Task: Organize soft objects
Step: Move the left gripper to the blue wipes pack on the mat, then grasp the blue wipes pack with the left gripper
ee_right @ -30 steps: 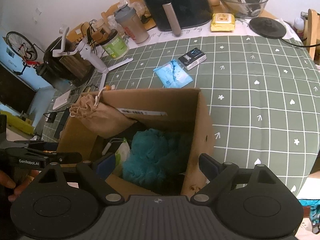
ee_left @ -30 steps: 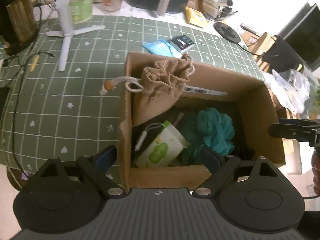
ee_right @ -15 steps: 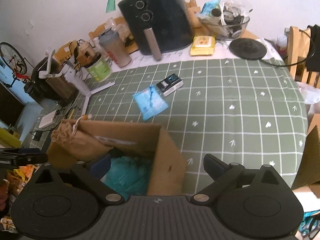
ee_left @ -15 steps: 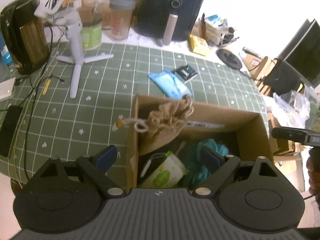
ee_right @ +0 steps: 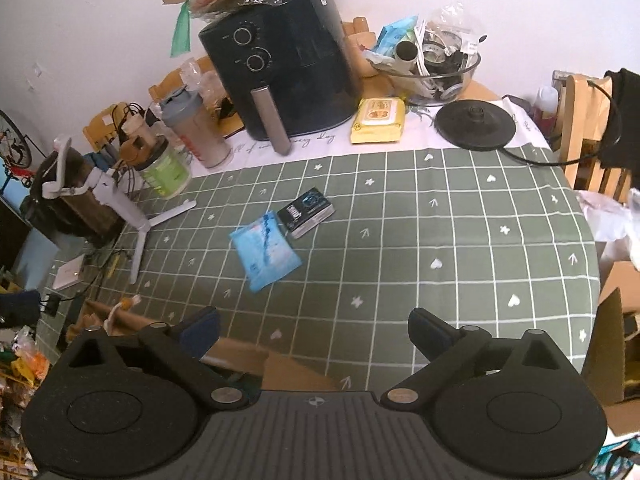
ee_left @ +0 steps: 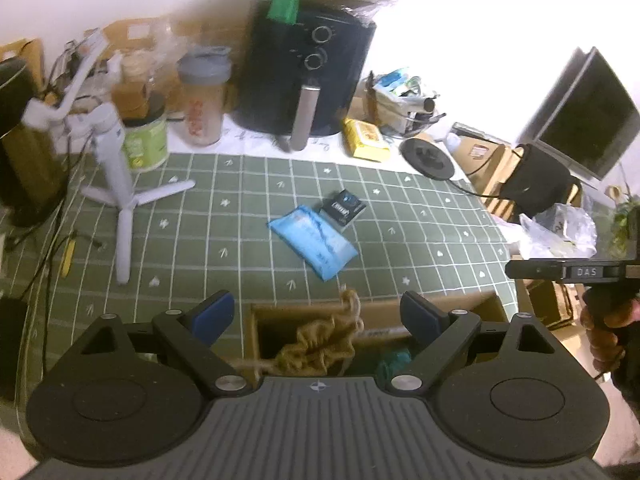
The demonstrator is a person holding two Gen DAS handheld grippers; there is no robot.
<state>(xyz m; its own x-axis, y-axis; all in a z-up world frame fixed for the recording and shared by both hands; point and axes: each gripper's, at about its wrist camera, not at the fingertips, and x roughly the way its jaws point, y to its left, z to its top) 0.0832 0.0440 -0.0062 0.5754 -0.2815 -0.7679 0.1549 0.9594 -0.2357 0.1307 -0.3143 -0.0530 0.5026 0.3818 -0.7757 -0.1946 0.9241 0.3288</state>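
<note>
Left gripper (ee_left: 316, 312) and right gripper (ee_right: 314, 326): jaws spread wide, nothing between them. Cardboard box (ee_left: 460, 306) at near edge of tabletop (ee_left: 224, 236). Inside box: tan drawstring bag (ee_left: 320, 344), teal fabric (ee_left: 394, 362) beside it. Blue packet (ee_left: 312, 242) lies beyond box, touching a small dark box (ee_left: 343, 210).

Bare counter (ee_right: 460, 240) lay wide to the right; a blue packet (ee_right: 266, 250), dark box (ee_right: 306, 212) and white tripod (ee_right: 132, 216) blocked the left.
</note>
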